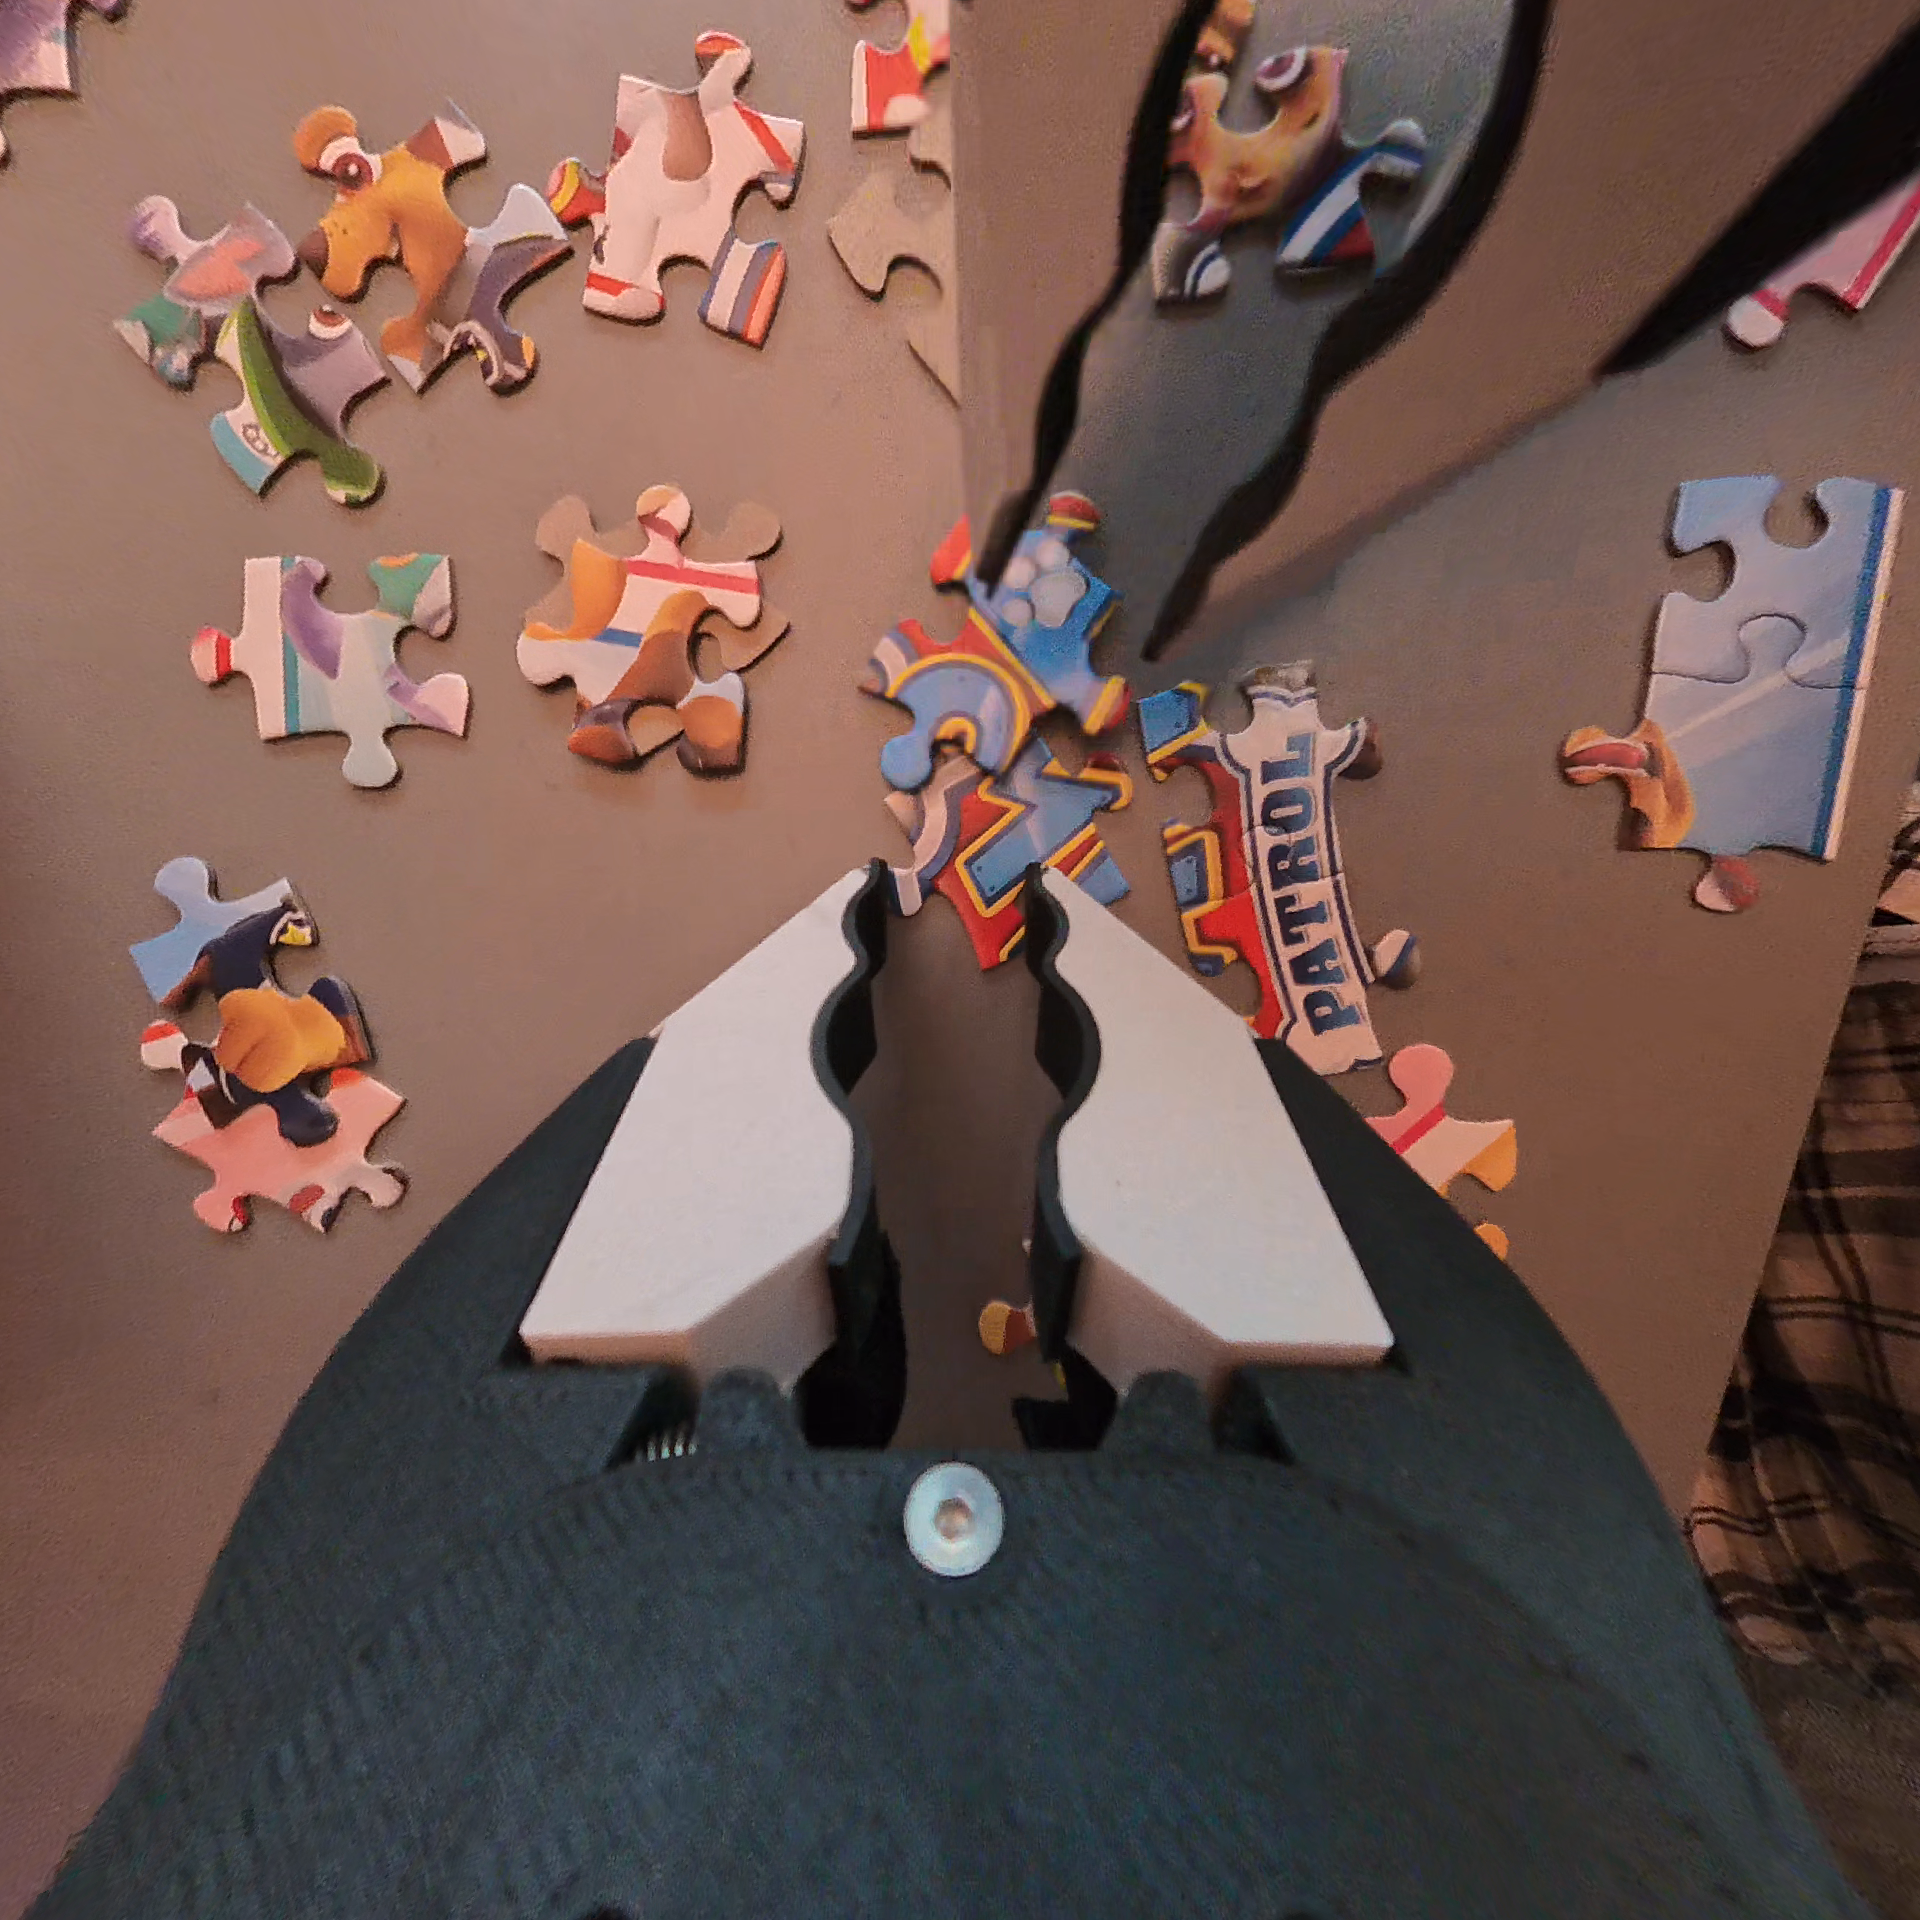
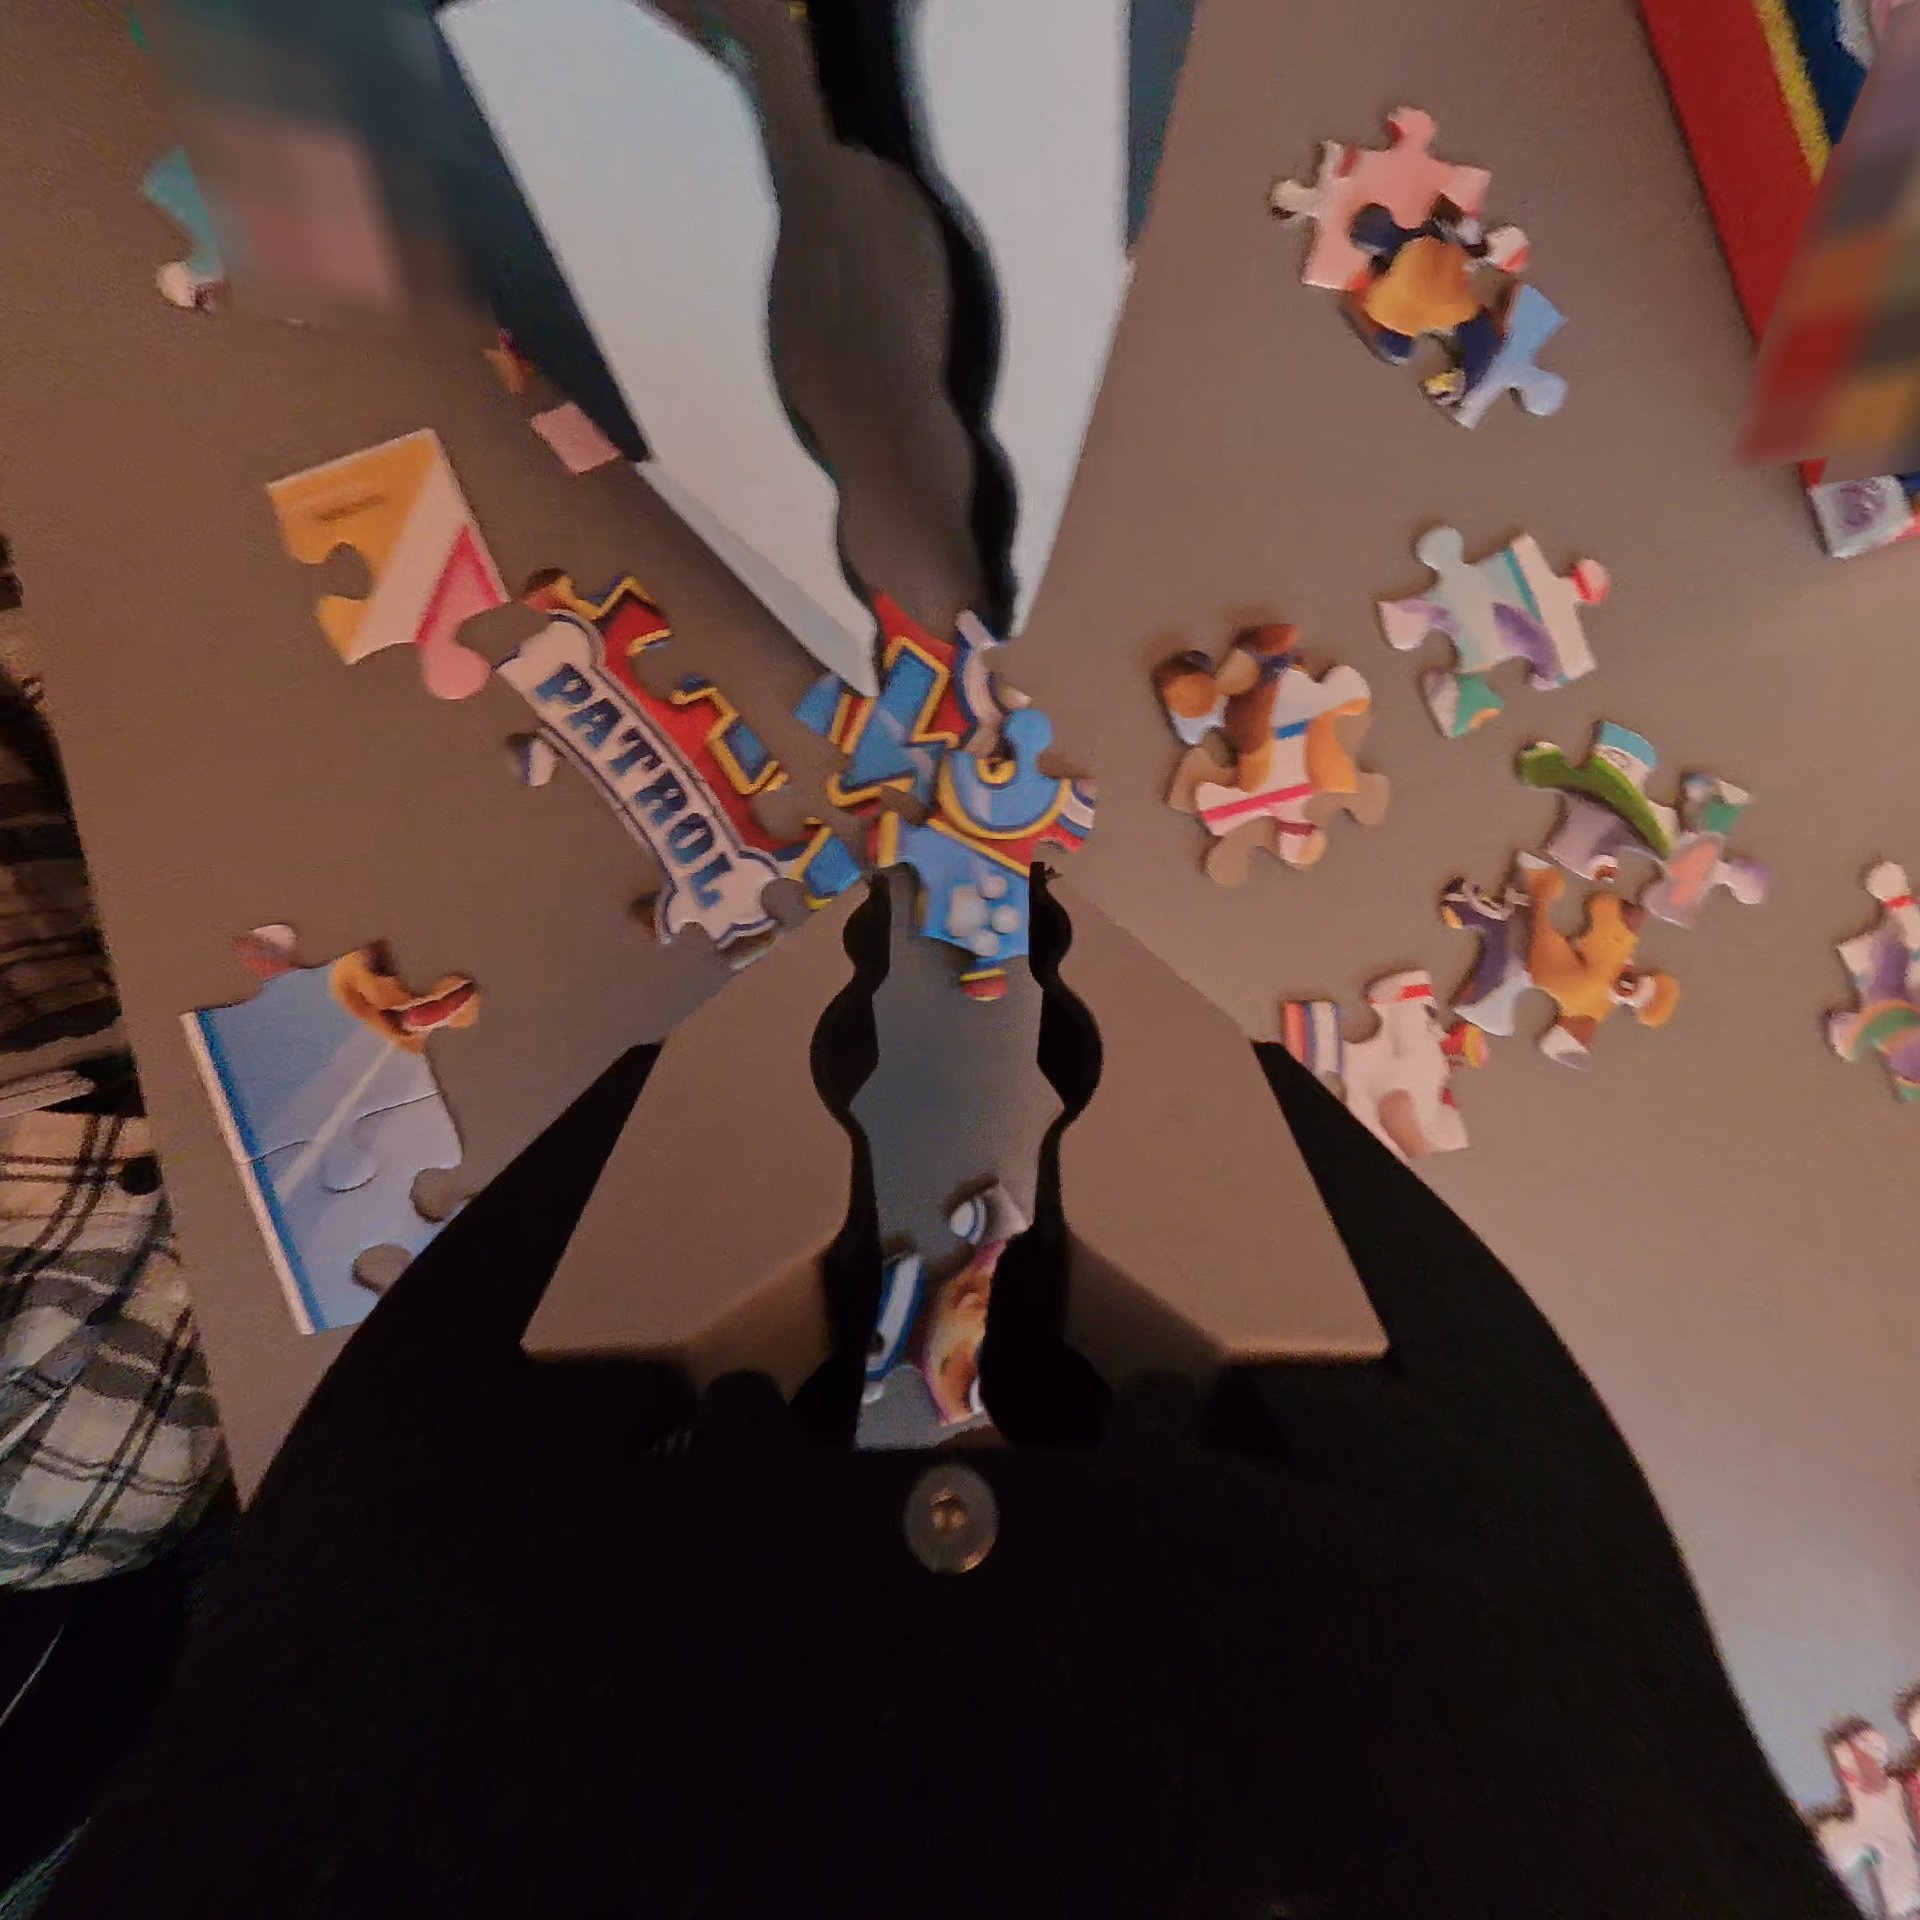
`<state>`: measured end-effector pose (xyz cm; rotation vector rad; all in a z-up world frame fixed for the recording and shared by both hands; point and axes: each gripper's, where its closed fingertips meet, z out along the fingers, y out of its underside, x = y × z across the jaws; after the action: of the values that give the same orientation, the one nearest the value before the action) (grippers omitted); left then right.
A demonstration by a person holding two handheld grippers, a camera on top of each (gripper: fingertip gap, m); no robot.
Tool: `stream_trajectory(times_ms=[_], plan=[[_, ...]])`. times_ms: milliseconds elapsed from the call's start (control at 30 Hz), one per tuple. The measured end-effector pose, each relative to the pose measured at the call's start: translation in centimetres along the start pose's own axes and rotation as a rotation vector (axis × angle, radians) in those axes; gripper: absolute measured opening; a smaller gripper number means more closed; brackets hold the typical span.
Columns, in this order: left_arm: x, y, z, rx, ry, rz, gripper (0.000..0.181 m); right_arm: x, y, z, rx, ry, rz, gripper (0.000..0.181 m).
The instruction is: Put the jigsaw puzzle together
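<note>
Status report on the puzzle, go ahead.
Left gripper open, tips over the red-and-blue piece. Right gripper open over the paw-print piece. The two pieces touch, joint unclear. Banner piece close beside; nothing blocking.

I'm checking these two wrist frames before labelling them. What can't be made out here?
- Left wrist view: the pieces under the left gripper are mostly hidden by its body; only an orange scrap shows.
- Left wrist view: the dog-face piece is partly covered by the blurred right gripper.
- Right wrist view: the red box is cut by the top edge and partly mosaicked.
</note>
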<state>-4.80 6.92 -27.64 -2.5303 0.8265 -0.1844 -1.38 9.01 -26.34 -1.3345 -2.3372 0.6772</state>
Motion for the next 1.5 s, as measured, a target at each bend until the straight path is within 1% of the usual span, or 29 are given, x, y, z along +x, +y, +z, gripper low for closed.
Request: stream_trajectory(times_ms=[100,167,233,333,433,500,600,733,867,933,1067,1133,1200,1233,1267,1300,1400,1500], plan=[[0.2,-0.2,0.1,0.002,0.015,0.008,0.025,-0.7,-0.1,0.2,0.009,0.015,-0.021,0.023],[0.2,-0.2,0.1,0.001,0.022,0.018,0.024,0.0,0.6,0.3,-0.018,0.057,-0.002,0.027],[0.4,-0.2,0.1,0.002,0.032,0.035,0.024,0.2,0.8,0.4,0.0,0.049,0.025,0.027],[0.6,-0.2,0.1,0.002,0.044,0.063,0.024,1.8,1.5,0.3,-0.006,0.1,0.08,0.021],[0.6,-0.2,0.1,-0.007,0.045,0.096,0.024,3.2,2.2,-0.1,-0.04,0.178,0.096,0.02],[0.6,-0.1,0.1,-0.007,0.053,0.106,0.024,2.3,1.5,-0.5,-0.02,0.177,0.06,0.02],[0.6,0.1,-0.1,-0.015,0.067,0.122,0.024,-0.8,0.3,-0.6,0.026,0.066,0.034,0.02],[0.6,0.3,-0.2,-0.015,0.084,0.157,0.024,-2.7,0.5,0.6,0.02,-0.023,0.044,0.019],[1.0,0.3,-0.2,-0.007,0.11,0.163,0.023,-3.3,0.2,0.9,0.047,-0.028,0.04,0.018],[1.0,0.3,-0.3,-0.003,0.118,0.153,0.023,-3.5,0.1,1.0,0.057,-0.032,0.046,0.014],[1.2,0.3,-0.3,0.012,0.147,0.124,0.025,-3.4,0.1,1.0,0.075,-0.038,0.065,0.014],[1.5,0.2,-0.4,0.025,0.169,0.112,0.025,-3.6,0.1,1.0,0.083,-0.042,0.063,0.011],[2.7,-0.3,-0.6,0.072,0.249,0.087,0.017,-3.7,0.0,1.1,0.101,-0.035,0.059,0.003],[2.7,-0.5,-0.6,0.083,0.25,0.068,0.016,-3.7,-0.1,1.1,0.109,-0.031,0.06,0.001],[2.1,-0.1,-0.3,0.051,0.211,0.06,0.017,-3.7,-0.1,1.1,0.111,-0.027,0.062,0.0],[1.9,0.0,-0.4,0.054,0.201,0.062,0.016,-3.7,-0.1,1.1,0.11,-0.019,0.06,0.0],[2.0,0.0,-1.1,0.059,0.203,0.05,0.022,-3.4,0.1,0.9,0.085,0.024,0.042,0.004],[2.7,0.6,-1.9,0.047,0.215,0.066,0.035,-4.0,-0.2,0.3,0.113,-0.004,0.039,0.012]])
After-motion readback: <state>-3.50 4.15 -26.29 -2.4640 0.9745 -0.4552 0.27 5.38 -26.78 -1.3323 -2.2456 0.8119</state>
